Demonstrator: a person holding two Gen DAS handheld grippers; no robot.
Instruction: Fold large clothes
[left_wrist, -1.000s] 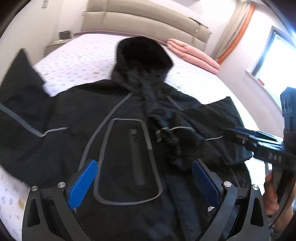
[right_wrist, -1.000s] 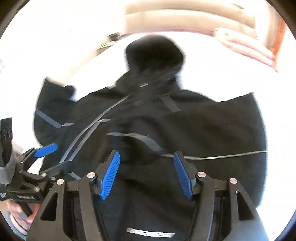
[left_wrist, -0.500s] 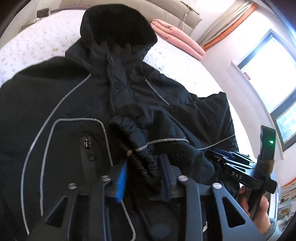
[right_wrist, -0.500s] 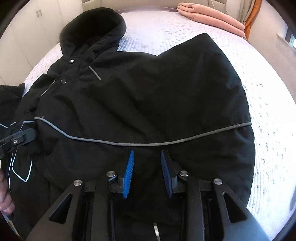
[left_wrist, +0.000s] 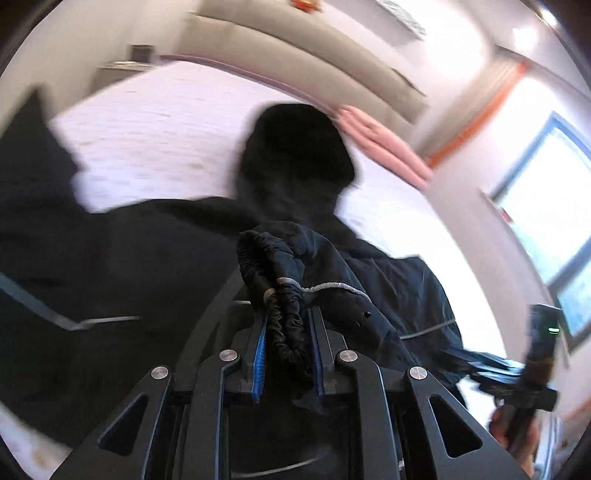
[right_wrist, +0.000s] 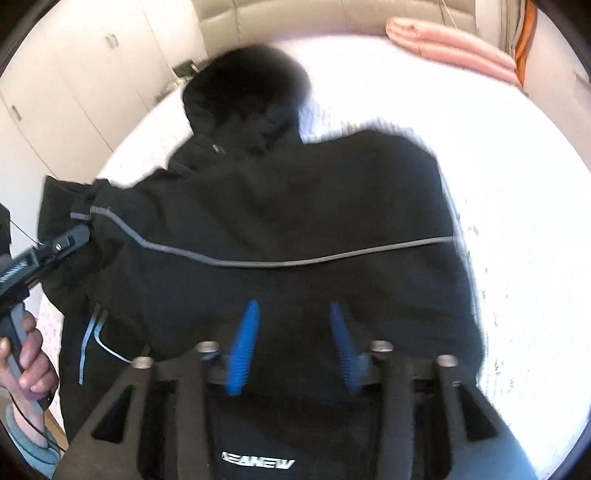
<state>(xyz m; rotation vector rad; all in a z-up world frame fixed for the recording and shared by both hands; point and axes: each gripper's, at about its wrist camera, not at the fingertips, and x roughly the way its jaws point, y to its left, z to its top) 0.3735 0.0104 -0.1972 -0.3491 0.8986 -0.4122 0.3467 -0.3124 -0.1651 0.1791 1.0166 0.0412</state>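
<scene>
A black hooded jacket (right_wrist: 295, 221) lies spread over the white bed (right_wrist: 517, 258), its hood (right_wrist: 247, 96) pointing toward the headboard (left_wrist: 314, 48) at about twelve o'clock. The left gripper (left_wrist: 286, 343) has its blue pads (left_wrist: 259, 354) pressed together on the elastic cuff (left_wrist: 284, 325) of one sleeve, and the bunched cuff rises between the fingers, lifted off the jacket body. A grey reflective stripe (left_wrist: 325, 286) runs from that cuff back along the sleeve, which drapes down toward four o'clock. From the right wrist view, the right gripper (right_wrist: 293, 343) hangs over the lower body of the jacket with its blue pads (right_wrist: 243, 343) spread apart and nothing between them; whether the tips touch the fabric is hard to say through the blur. A long grey stripe (right_wrist: 295, 258) crosses the jacket from nine o'clock to three o'clock just ahead of those fingers. At eight o'clock in that view, the person's left hand (right_wrist: 27, 354) grips the other tool's handle. A folded pink blanket (right_wrist: 450, 48) rests near the head of the bed at one o'clock, well apart from the jacket. White wardrobe doors (right_wrist: 74, 74) stand at ten o'clock, and a bright window (left_wrist: 546, 206) fills the wall at three o'clock in the left view.
</scene>
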